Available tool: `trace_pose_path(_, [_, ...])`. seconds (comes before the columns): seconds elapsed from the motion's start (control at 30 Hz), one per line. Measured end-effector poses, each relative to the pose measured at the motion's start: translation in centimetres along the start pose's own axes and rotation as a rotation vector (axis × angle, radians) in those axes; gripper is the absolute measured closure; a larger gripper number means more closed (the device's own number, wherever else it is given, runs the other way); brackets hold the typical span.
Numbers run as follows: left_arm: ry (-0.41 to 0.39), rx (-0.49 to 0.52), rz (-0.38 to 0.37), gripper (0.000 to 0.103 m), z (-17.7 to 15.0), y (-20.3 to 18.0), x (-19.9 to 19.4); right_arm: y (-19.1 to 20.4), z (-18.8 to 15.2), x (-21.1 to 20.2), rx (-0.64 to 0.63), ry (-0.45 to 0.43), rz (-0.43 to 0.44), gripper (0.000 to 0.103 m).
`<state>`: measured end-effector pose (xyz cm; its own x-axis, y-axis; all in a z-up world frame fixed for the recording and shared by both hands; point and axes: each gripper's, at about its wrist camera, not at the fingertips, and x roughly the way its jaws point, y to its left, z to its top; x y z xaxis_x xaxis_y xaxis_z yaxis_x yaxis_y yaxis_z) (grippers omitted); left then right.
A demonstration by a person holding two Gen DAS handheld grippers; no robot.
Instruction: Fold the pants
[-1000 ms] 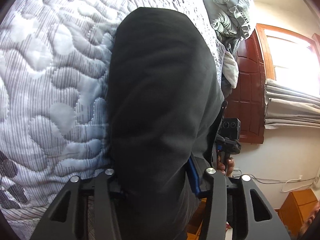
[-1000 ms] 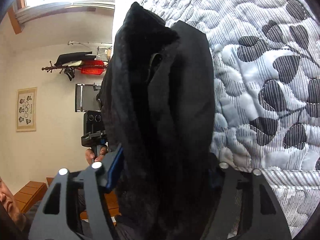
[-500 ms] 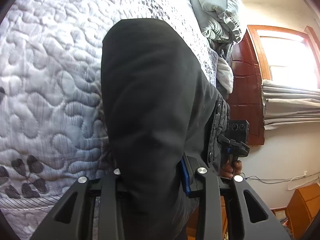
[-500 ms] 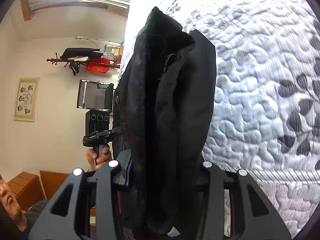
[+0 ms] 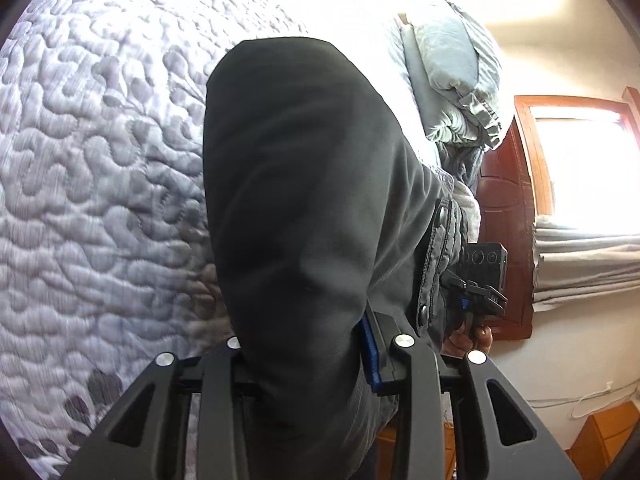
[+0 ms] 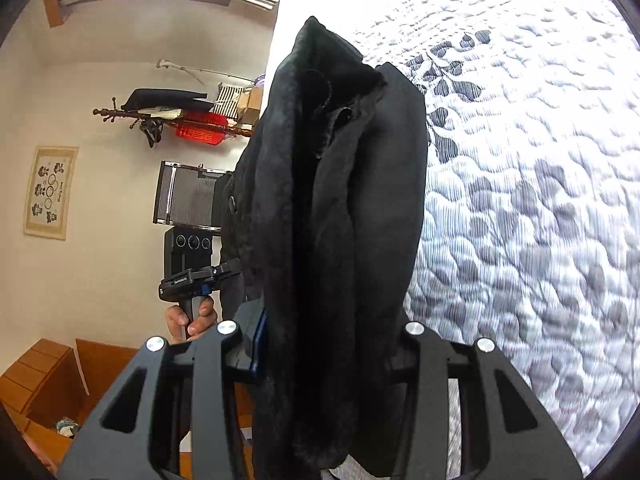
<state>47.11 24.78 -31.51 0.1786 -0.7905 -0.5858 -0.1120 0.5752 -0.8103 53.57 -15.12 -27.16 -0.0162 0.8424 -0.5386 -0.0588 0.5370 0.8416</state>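
The black pants [image 5: 304,200] hang between both grippers, lifted above the quilted bed. My left gripper [image 5: 308,360] is shut on one edge of the pants, and the smooth dark cloth fills the middle of the left wrist view. My right gripper [image 6: 328,360] is shut on the other edge of the pants [image 6: 340,200], where bunched fleecy folds show. Each view shows the other gripper's handle held in a hand: the right one [image 5: 480,280] and the left one [image 6: 192,264]. The fingertips are hidden by cloth.
The grey-white quilted bedspread [image 5: 100,160] [image 6: 540,200] lies beneath the pants. A grey pillow pile [image 5: 452,80] sits at the bed's head by a wooden door [image 5: 504,220]. A coat rack [image 6: 168,116], wall picture [image 6: 50,192] and wooden furniture [image 6: 44,380] stand beside the bed.
Both grippers have lifted and carried the pants further over the bed; more quilt shows beneath, and the leaf-patterned part has shifted away in both views.
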Motion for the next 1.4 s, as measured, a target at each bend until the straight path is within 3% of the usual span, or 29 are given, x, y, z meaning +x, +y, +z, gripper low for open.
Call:
trace_pose_path(0.13, [0.032, -0.049, 0.034, 0.069, 2.1, 2.7, 1.1, -1.6, 2.0, 3.2, 0.044, 0.038, -0.048, 0.062])
trace_pose_path(0.4, [0.034, -0.059, -0.038, 0.065, 1.8, 5.3, 1.9, -4.0, 1.7, 4.3, 0.075, 0.054, -0.047, 0.053])
trace_pose_path(0.57, [-0.009, -0.050, -0.037, 0.056, 1.6, 5.7, 0.8, -4.4, 0.8, 2.8, 0.081, 0.031, -0.081, 0.036])
trace_pose_path(0.8, [-0.121, -0.010, 0.034, 0.038, -0.4, 4.5, -2.9, -3.3, -1.7, -1.9, 0.023, -0.066, -0.196, 0.035])
trace_pose_path(0.93, [-0.137, 0.010, 0.151, 0.037, -1.0, 4.0, -2.8, -2.7, -2.6, -1.2, -0.011, -0.051, -0.276, 0.034])
trace_pose_path(1.07, [-0.140, -0.012, 0.193, 0.035, -1.3, 4.6, -2.0, -3.3, -3.0, -0.2, -0.026, -0.046, -0.381, 0.032])
trace_pose_path(1.23, [-0.165, -0.010, 0.221, 0.035, -1.7, 4.1, -1.6, -3.2, -3.8, -1.0, -0.025, -0.074, -0.371, 0.030])
trace_pose_path(1.3, [-0.194, 0.010, 0.224, 0.036, -2.3, 3.7, -2.3, -2.5, -4.6, -2.0, -0.036, -0.105, -0.368, 0.030])
trace_pose_path(1.4, [-0.272, 0.069, 0.288, 0.035, -3.6, 2.2, -3.9, -0.9, -5.8, -3.6, -0.050, -0.179, -0.372, 0.030])
